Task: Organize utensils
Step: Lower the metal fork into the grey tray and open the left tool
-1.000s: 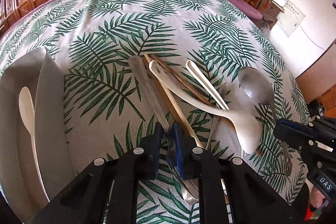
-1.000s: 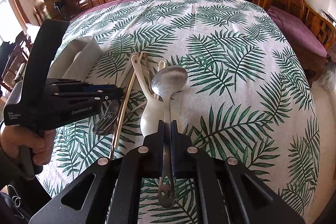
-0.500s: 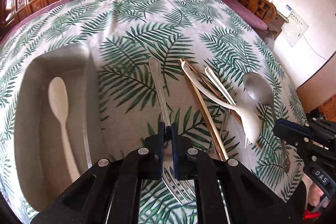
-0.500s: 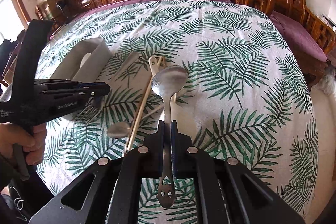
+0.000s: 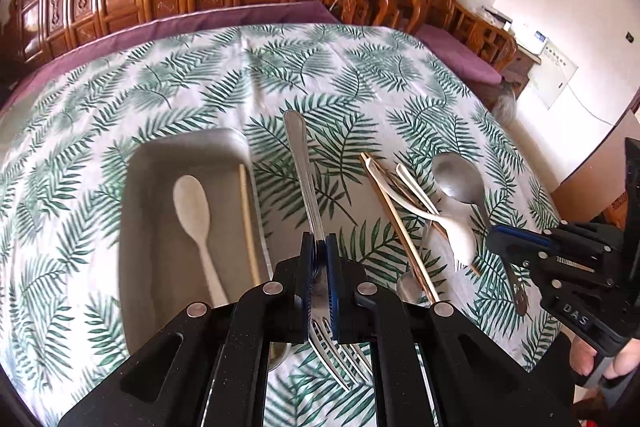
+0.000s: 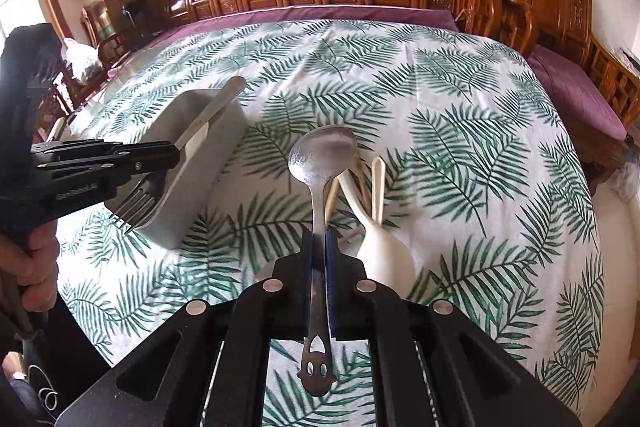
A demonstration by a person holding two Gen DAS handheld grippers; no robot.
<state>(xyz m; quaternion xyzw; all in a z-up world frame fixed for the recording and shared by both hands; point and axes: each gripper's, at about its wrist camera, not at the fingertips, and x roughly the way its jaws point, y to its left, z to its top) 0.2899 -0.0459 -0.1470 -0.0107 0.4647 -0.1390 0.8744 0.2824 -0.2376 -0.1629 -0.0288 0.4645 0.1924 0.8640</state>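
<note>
Left gripper (image 5: 320,247) tilted down – clamped on fork (image 5: 306,187), right gripper (image 6: 319,243) likewise, gripping metal spoon (image 6: 322,159)

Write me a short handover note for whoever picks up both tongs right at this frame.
Left tongs: shut on the metal fork, tines toward the camera, lifted near the grey tray.
Right tongs: shut on the metal spoon, bowl pointing away, lifted above the pile.
In the tray: a cream spoon and one chopstick.
On the tablecloth between the tongs: a cream fork, another cream utensil, chopsticks and at least one more metal piece, partly hidden.
Left: put the fork and spoon in the tray, then clear the pile.
</note>
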